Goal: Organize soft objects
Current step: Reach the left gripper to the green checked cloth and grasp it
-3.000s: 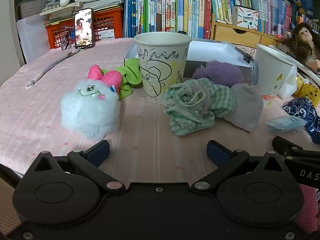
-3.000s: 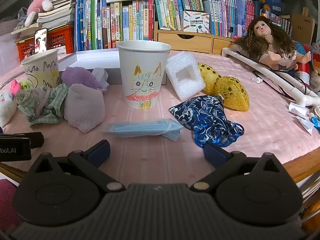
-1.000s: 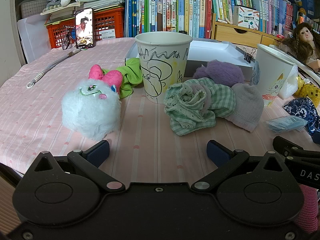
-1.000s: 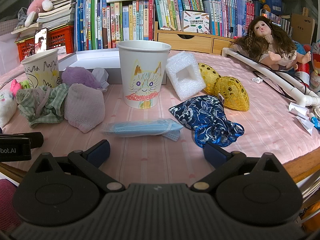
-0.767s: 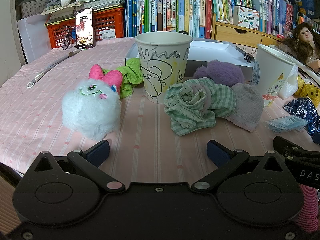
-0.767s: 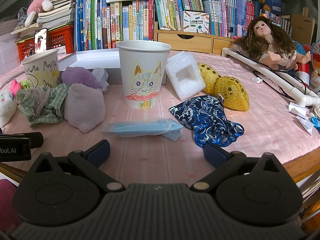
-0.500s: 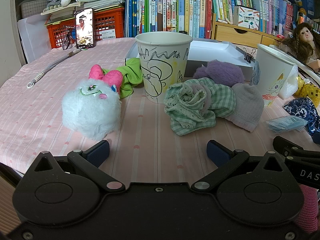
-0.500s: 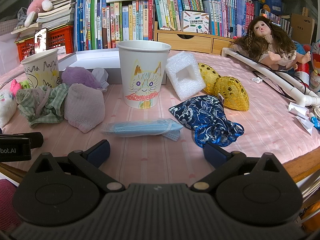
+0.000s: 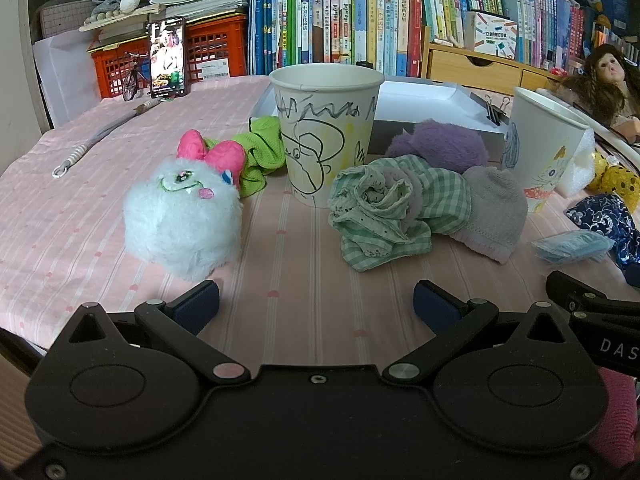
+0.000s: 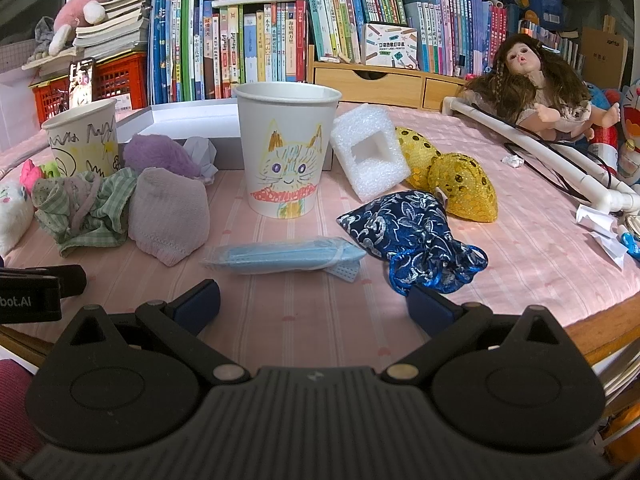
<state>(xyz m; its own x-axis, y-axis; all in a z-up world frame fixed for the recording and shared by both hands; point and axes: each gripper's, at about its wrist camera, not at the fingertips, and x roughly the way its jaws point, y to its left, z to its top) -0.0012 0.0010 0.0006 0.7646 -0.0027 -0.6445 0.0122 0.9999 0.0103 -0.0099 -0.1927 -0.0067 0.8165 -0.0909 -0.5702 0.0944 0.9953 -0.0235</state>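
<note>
My left gripper (image 9: pixel 316 306) is open and empty above the pink tablecloth, short of a white plush toy (image 9: pixel 182 216) with a pink bow. A green checked cloth (image 9: pixel 394 208), a grey-pink sock (image 9: pixel 494 210), a purple fuzzy ball (image 9: pixel 438 146) and a lime green cloth (image 9: pixel 260 152) lie around a scribbled paper cup (image 9: pixel 326 132). My right gripper (image 10: pixel 312 306) is open and empty, short of a blue face mask (image 10: pixel 284 256). A blue pouch (image 10: pixel 412 236), gold sequin pouches (image 10: pixel 460 184) and a foam block (image 10: pixel 370 152) lie near a cat-drawn cup (image 10: pixel 286 152).
A white shallow box (image 10: pixel 180 122) stands behind the cups. A doll (image 10: pixel 536 88) and a white pipe (image 10: pixel 540 152) lie at the right. Books and a red crate (image 9: pixel 212 54) line the back. A phone (image 9: pixel 168 62) stands back left. The table's wooden edge (image 10: pixel 600 320) is at the right.
</note>
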